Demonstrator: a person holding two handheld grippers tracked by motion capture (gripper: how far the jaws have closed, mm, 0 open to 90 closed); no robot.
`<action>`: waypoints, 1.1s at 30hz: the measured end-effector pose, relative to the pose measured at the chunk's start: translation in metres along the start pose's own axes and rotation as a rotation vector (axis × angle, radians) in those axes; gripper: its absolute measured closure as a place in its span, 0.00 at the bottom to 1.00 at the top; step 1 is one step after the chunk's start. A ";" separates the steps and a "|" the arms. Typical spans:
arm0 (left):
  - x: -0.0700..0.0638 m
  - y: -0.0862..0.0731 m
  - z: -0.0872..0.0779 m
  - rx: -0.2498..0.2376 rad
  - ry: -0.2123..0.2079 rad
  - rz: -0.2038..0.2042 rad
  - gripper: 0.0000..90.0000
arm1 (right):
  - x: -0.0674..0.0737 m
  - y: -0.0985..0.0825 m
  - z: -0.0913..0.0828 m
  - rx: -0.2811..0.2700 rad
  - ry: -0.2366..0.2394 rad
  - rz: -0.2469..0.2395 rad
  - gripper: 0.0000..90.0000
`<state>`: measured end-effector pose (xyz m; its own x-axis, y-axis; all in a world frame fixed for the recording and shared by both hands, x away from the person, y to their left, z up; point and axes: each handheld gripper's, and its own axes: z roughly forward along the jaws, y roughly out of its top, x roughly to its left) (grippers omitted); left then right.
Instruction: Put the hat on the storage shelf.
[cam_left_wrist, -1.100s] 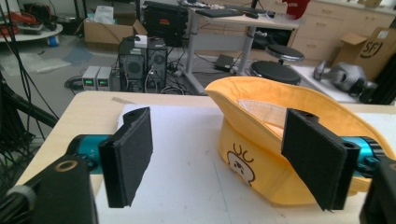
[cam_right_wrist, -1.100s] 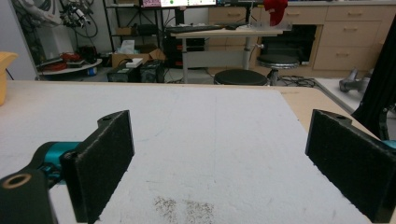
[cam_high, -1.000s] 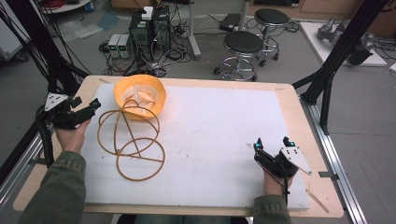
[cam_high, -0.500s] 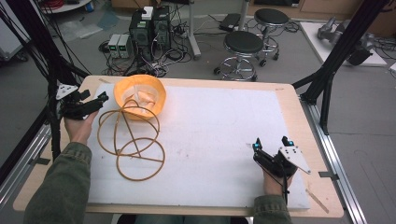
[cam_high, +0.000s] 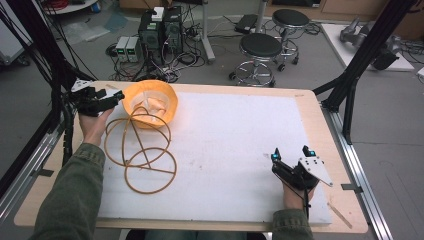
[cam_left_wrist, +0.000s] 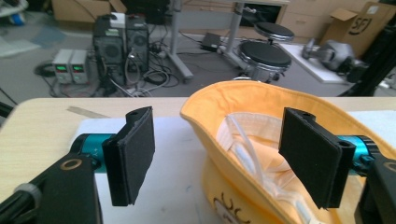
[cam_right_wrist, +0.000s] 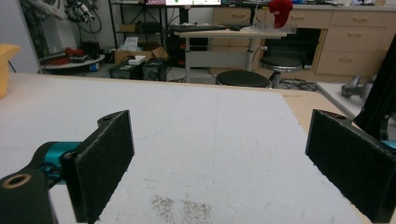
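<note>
An upturned yellow hat (cam_high: 150, 102) with a pale lining sits at the far left of the white mat (cam_high: 235, 145). Orange wire hoops (cam_high: 145, 160) sprawl from it toward me. My left gripper (cam_high: 112, 98) is open just left of the hat. In the left gripper view the hat (cam_left_wrist: 261, 140) has its near rim between the wide-apart jaws of the left gripper (cam_left_wrist: 224, 158), and one pad (cam_left_wrist: 310, 161) is over its inside. My right gripper (cam_high: 290, 153) rests open at the near right over bare mat; the right gripper view shows the right gripper (cam_right_wrist: 224, 163) with nothing between its pads.
The wooden table (cam_high: 320, 107) shows around the mat. Beyond its far edge stand two stools (cam_high: 261, 47) and computer boxes (cam_high: 160, 27) on the floor. Black frame posts (cam_high: 360, 60) rise at the table's right and left.
My left gripper has moved away from me and rightward, up to the hat's rim. The right gripper, hat and hoops have stayed put.
</note>
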<state>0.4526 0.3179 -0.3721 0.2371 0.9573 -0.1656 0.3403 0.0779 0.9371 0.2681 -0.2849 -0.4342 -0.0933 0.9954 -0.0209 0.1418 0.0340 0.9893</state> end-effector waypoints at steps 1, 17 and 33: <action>0.001 0.000 0.002 0.001 0.004 -0.004 0.31 | 0.000 0.000 0.000 -0.002 0.003 -0.008 0.08; 0.014 -0.007 0.036 0.025 0.075 -0.009 0.31 | -0.002 -0.001 0.000 0.005 0.007 -0.005 0.08; 0.019 0.005 0.070 0.126 0.036 -0.035 0.29 | 0.001 -0.002 0.001 0.017 0.031 -0.005 0.07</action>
<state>0.5222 0.3167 -0.3920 0.1911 0.9642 -0.1840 0.4598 0.0777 0.8846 0.2685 -0.2841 -0.4366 -0.1242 0.9920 -0.0208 0.1579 0.0405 0.9866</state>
